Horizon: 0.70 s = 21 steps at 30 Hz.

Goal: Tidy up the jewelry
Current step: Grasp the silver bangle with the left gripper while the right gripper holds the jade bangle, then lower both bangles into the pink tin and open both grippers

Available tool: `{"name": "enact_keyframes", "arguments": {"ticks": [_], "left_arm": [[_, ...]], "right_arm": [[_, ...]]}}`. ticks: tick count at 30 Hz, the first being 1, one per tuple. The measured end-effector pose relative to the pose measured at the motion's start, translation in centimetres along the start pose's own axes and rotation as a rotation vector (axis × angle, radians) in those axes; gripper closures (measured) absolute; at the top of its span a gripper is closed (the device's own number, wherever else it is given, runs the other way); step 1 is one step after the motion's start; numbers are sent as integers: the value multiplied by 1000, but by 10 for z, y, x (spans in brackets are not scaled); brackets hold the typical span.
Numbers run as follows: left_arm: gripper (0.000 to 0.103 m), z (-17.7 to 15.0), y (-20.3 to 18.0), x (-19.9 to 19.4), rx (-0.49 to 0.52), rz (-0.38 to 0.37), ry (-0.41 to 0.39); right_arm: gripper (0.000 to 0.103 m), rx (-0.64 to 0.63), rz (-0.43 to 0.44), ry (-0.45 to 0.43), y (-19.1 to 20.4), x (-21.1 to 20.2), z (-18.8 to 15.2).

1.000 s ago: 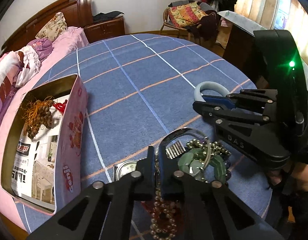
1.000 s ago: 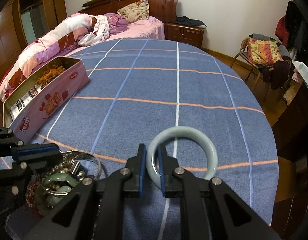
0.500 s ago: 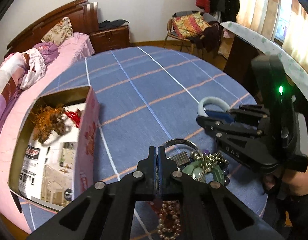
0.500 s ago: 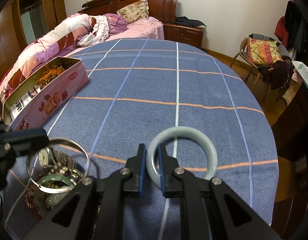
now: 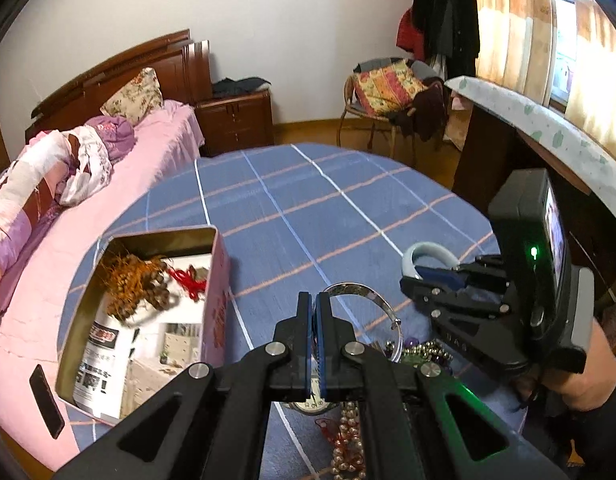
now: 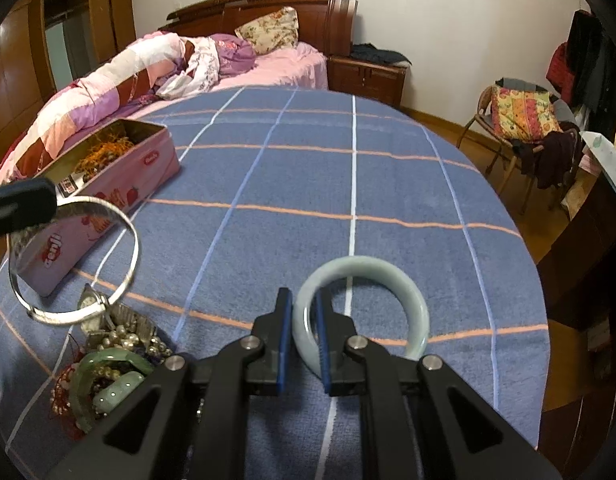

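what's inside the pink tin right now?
Pink tin holds a brown bead strand with orange tassel, a red knotted cord and printed paper lining. Anything beneath the paper is hidden.

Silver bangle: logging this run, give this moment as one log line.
left tongs: shut on silver bangle, lifted | right tongs: shut on jade bangle | tin: open

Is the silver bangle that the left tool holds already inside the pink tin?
No: in the right wrist view the silver bangle hangs from the left tool above the jewelry pile, outside the pink tin.
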<state>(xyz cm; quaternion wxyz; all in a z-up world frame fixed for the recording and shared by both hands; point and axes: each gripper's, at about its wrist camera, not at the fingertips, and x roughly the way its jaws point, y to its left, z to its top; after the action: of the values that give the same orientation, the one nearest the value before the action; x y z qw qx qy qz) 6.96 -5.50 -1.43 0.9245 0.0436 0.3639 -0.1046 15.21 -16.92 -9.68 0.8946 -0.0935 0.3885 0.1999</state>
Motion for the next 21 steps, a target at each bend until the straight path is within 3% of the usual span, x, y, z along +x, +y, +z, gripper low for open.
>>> {"name": "enact_keyframes", "arguments": {"ticks": [21], "left_arm": [[103, 9, 56, -30, -96, 62, -89]], "right_arm": [[89, -85, 57, -112, 40, -34, 30]]}}
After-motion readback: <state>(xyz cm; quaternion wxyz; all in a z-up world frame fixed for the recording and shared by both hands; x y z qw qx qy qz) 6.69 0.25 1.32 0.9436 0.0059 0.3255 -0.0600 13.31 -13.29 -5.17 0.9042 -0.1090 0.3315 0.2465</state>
